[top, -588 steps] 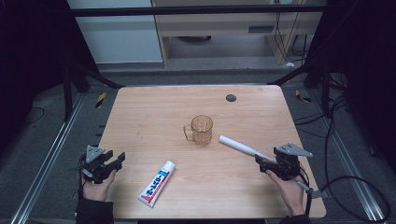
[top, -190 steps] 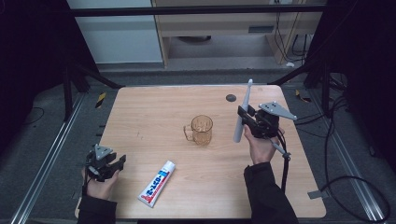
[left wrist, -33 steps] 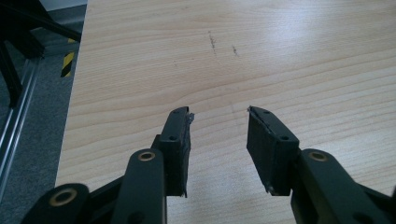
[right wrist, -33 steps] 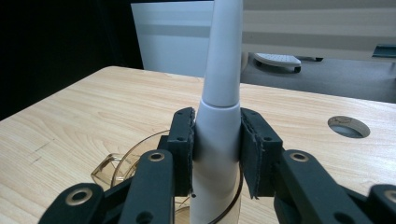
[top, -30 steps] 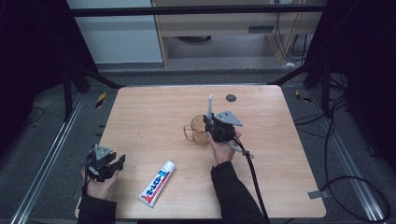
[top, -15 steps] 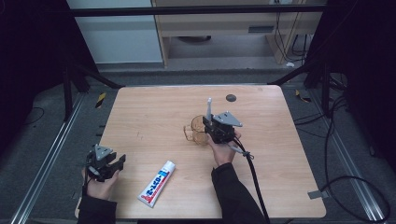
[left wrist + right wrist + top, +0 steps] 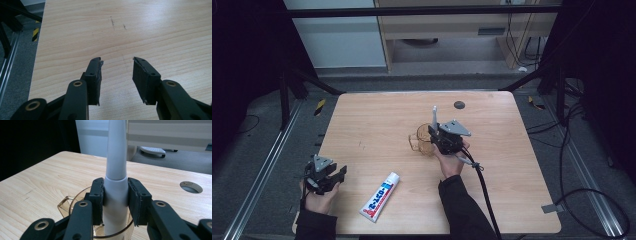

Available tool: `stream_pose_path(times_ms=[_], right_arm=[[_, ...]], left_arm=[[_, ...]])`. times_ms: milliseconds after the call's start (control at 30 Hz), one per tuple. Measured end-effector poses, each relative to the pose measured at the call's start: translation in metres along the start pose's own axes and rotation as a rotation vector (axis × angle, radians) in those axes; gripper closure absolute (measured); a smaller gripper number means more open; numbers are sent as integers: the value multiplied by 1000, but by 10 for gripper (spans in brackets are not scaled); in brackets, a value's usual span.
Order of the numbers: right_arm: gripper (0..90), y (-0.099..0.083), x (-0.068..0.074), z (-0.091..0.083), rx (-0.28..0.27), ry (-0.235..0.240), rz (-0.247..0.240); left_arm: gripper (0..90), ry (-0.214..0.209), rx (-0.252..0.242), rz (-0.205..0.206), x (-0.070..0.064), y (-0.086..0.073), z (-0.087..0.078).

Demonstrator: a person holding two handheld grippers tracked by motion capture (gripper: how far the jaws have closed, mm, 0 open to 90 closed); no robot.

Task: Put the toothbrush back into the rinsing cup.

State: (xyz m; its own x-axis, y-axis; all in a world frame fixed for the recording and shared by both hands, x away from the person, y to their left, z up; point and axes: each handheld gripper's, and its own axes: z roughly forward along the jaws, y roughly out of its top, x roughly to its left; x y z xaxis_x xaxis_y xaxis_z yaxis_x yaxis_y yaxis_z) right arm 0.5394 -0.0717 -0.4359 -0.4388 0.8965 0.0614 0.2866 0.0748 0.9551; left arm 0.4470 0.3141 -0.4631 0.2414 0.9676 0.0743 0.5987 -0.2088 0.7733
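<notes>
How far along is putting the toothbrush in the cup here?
Done: the white toothbrush is lifted, upright, its lower end inside the amber cup. In hand: the right gripper grips it. Left: letting go. The toothpaste tube lies untouched near the open left gripper.

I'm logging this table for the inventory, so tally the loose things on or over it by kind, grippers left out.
Toothbrush: 1, white, upright in the right gripper, the toothbrush with its lower end inside the cup
Cup: 1, clear amber, with a handle, the cup
Toothpaste tube: 1, white, lying flat, the toothpaste tube
Total: 3
</notes>
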Motion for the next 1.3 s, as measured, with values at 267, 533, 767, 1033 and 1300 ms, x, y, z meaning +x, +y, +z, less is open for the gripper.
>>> stream_pose_path(times_ms=[267, 533, 767, 1033, 1300], right_arm=[[665, 0, 1, 0, 1, 4, 2], [665, 0, 3, 0, 3, 2, -9], [666, 0, 4, -3, 10, 2, -22], [665, 0, 4, -4, 17, 4, -21], [632, 2, 4, -4, 7, 1, -10]], left_arm=[[581, 0, 0, 1, 0, 0, 0], [581, 0, 1, 2, 0, 0, 0], [580, -1, 1, 1, -1, 0, -1], [578, -2, 0, 2, -1, 1, -1], [576, -1, -2, 1, -1, 1, -1]])
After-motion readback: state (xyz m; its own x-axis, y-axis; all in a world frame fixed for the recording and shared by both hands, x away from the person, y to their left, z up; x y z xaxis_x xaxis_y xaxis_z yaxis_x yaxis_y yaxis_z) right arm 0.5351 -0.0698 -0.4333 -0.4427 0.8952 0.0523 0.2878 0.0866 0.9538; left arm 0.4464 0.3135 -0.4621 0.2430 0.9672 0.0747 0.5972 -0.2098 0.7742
